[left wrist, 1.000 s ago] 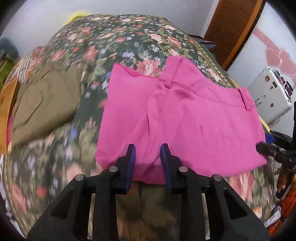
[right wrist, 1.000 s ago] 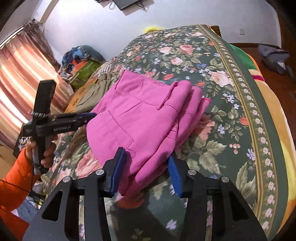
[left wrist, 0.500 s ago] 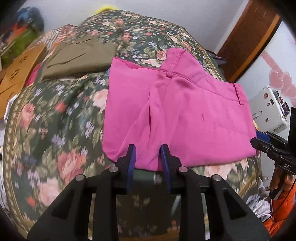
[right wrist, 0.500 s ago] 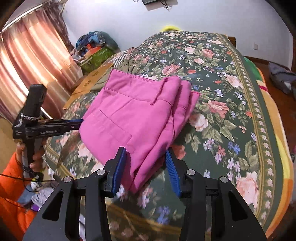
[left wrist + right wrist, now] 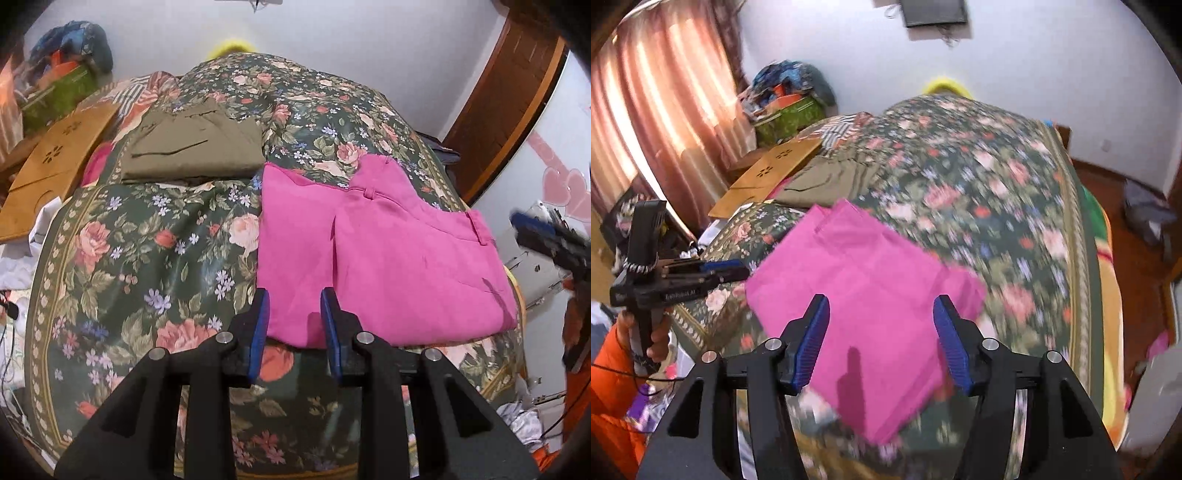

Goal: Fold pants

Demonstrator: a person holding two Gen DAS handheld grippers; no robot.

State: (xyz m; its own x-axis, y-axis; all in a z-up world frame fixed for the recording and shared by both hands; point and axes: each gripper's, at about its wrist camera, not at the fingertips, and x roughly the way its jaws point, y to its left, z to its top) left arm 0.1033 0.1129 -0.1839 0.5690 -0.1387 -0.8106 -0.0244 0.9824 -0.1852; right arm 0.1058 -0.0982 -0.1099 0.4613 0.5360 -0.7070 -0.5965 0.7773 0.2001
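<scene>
The pink pants (image 5: 399,258) lie folded into a flat packet on the floral bed cover (image 5: 147,258). My left gripper (image 5: 293,299) hovers over their near left edge. Its jaws stand narrowly apart, and no cloth is pinched between the pads. In the right wrist view the pink pants (image 5: 864,273) lie below my right gripper (image 5: 881,306). Its jaws are opening wide and its pads are clear of the cloth. A hand in an orange sleeve holds the left gripper (image 5: 727,266) beside the bed. The right gripper (image 5: 546,240) shows blurred at the right edge.
Folded olive pants (image 5: 192,147) lie farther back on the bed, left of the pink ones. A brown cardboard sheet (image 5: 55,173) leans at the bed's left side. A white case (image 5: 539,266) stands to the right, a wooden door (image 5: 517,92) behind it. Pink curtains (image 5: 646,110) hang at the left.
The right gripper has let the pants' folded edge go, widened its jaws and lifted while rolling. The left gripper has drawn back from the pants' near edge and shows more bed.
</scene>
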